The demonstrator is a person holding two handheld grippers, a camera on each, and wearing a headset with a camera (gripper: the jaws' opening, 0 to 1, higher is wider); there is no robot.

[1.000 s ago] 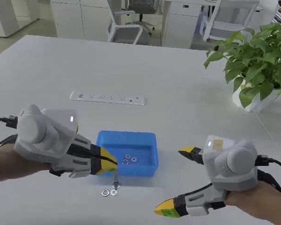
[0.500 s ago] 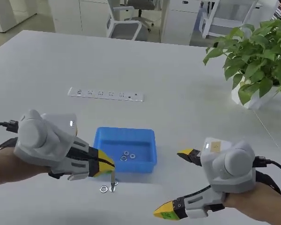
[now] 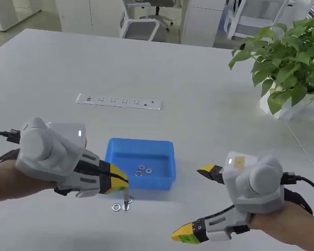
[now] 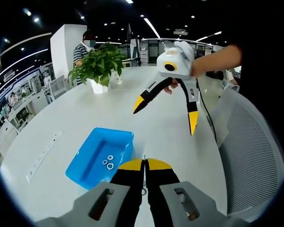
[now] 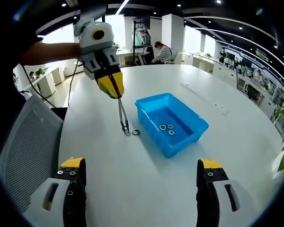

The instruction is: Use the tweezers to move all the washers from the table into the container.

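Note:
My left gripper [image 3: 118, 181] is shut on thin metal tweezers [image 3: 125, 196], which point down at the table. Their tips rest at two loose washers [image 3: 121, 207] just in front of the blue container [image 3: 141, 148]. A few washers [image 3: 142, 170] lie inside the container. The right gripper view has the tweezers [image 5: 122, 116] touching down beside a washer [image 5: 135, 132] near the container [image 5: 180, 137]. My right gripper [image 3: 197, 203] hovers open to the right of the container, nothing between its jaws. In the left gripper view the shut gripper [image 4: 144, 165] faces the container [image 4: 92, 170].
A white power strip [image 3: 118, 101] lies beyond the container. A potted plant [image 3: 290, 68] stands at the table's far right. Office chairs [image 3: 140, 18] stand past the far edge. A mesh chair [image 5: 26, 156] is beside the table's near side.
The head camera has shifted slightly. The tweezers' tips stay at the two washers on the table, and both grippers hold about the same places.

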